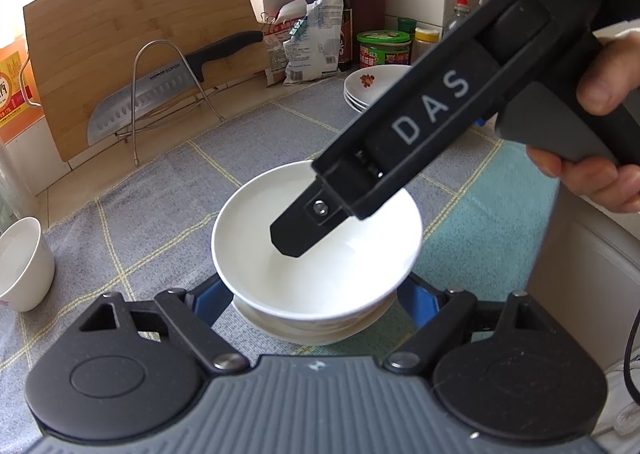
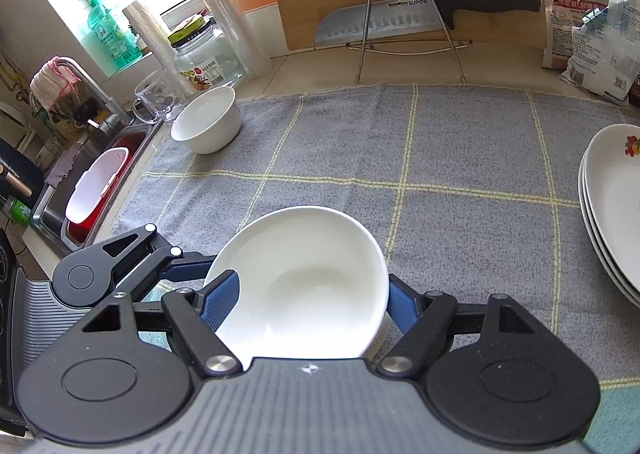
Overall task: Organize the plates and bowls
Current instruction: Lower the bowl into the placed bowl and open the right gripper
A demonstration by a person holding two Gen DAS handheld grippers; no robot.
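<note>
The right gripper (image 2: 304, 306) clamps a white bowl (image 2: 304, 286), 1 blue finger (image 2: 220, 300) inside its rim and the other outside. That bowl sits tilted on a stack of bowls (image 1: 316, 326), which the left gripper (image 1: 316, 294) straddles, jaws apart; contact is unclear. The stack stands near the checked cloth's (image 2: 440, 182) front edge. Stacked plates (image 2: 612, 206) sit at its right edge, another bowl (image 2: 208, 120) at its far-left corner.

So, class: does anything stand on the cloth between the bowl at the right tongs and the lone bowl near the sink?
Nothing visible does. Between the bowl and the lone bowl lies only bare checked cloth. The plates sit well off to the right.
</note>
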